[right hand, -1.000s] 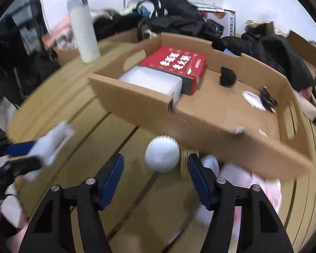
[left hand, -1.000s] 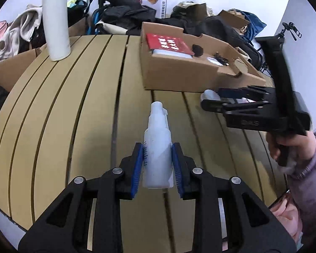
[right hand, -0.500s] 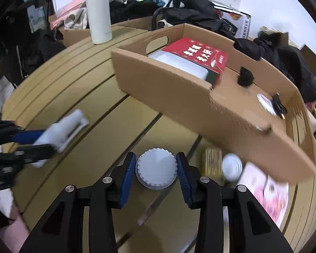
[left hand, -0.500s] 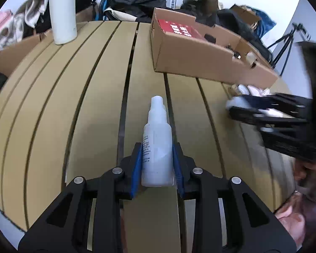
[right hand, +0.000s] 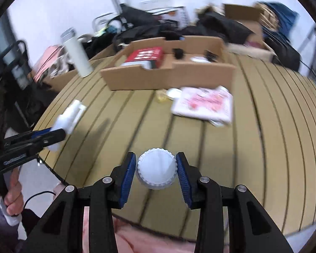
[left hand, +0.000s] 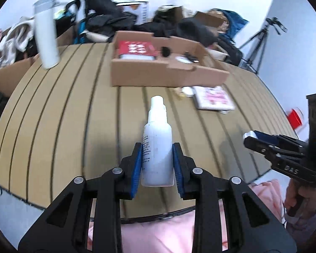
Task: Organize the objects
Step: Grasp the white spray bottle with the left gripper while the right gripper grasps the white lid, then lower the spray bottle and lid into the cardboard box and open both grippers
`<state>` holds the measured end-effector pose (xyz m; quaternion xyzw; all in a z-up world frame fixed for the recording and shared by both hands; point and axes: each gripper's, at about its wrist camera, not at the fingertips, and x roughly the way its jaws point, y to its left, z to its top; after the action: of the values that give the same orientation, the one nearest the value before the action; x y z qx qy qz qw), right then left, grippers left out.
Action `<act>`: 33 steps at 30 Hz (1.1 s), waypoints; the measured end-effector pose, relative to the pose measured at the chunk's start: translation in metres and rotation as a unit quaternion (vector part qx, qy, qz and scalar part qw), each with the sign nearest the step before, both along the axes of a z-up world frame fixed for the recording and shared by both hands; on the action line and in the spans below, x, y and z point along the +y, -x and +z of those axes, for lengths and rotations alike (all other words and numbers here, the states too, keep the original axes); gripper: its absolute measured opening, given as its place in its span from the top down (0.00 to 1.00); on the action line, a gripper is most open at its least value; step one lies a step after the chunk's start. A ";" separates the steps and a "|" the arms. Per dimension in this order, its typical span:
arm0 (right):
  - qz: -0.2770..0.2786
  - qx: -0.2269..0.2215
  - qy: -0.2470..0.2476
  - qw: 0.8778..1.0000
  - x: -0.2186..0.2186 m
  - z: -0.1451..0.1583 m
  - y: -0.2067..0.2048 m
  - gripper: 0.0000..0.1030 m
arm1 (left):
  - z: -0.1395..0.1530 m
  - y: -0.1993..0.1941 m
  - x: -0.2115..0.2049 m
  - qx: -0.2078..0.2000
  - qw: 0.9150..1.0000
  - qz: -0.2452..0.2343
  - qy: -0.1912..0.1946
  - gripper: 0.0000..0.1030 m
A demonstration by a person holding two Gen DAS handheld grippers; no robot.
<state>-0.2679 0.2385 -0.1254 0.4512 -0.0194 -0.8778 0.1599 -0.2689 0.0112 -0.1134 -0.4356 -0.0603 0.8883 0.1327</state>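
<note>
Your left tool [left hand: 157,165] grips a white bottle [left hand: 157,147] low on its body, so its neck could tip forward. Your right tool [right hand: 155,171] clamps a ribbed round jar [right hand: 157,168] by its lid, above the surface [right hand: 200,147]; the smooth curve could slip before the box [right hand: 168,76] ahead.

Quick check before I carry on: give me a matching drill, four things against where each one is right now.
Things:
1. spray bottle
2. ribbed cap
3. red box
4. flask

Places:
A. inside the carton
B. standing on the table, left of the carton
C. in the right tool
D. in the left tool

Pairs: 1-D, 2-C, 3-A, 4-B
</note>
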 end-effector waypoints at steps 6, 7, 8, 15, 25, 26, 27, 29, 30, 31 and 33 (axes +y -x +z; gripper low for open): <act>-0.017 0.016 0.047 0.999 0.028 0.005 0.009 0.59 | 0.024 0.052 0.035 0.014 1.000 -0.020 0.017 0.76; -0.008 0.018 0.046 0.999 0.029 0.009 0.020 0.59 | 0.030 0.065 0.038 0.015 1.000 -0.025 0.000 0.76; -0.003 0.024 0.041 0.999 0.029 0.013 0.028 0.59 | 0.035 0.080 0.039 0.015 0.999 -0.028 -0.012 0.76; -0.016 0.059 0.045 0.997 0.033 0.040 0.147 0.59 | 0.035 0.240 0.080 -0.022 1.000 0.004 0.003 0.76; -0.009 -0.053 0.020 0.998 -0.001 -0.010 0.342 0.58 | -0.030 0.330 0.087 -0.073 0.996 0.042 0.043 0.75; -0.012 -0.063 0.008 0.998 -0.003 -0.015 0.355 0.58 | -0.031 0.330 0.084 -0.074 0.996 0.038 0.045 0.74; -0.015 -0.078 -0.003 0.997 -0.008 -0.021 0.370 0.57 | -0.028 0.330 0.079 -0.071 0.996 0.033 0.038 0.69; -0.009 -0.081 0.000 0.997 -0.013 -0.024 0.378 0.53 | -0.021 0.327 0.072 -0.057 0.997 0.031 0.032 0.58; -0.005 -0.074 0.003 0.997 -0.015 -0.021 0.380 0.44 | -0.016 0.324 0.069 -0.048 0.998 0.030 0.041 0.53; -0.005 -0.065 0.004 0.998 -0.016 -0.017 0.380 0.38 | -0.009 0.321 0.066 -0.038 0.998 0.028 0.051 0.53; -0.006 -0.054 0.010 0.998 -0.015 -0.007 0.374 0.29 | 0.005 0.315 0.061 -0.028 0.998 0.026 0.058 0.49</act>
<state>-0.6421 0.2238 -0.1320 0.4960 -0.0397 -0.8528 0.1584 -0.5835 0.0724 -0.1089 -0.4653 -0.0235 0.8811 0.0820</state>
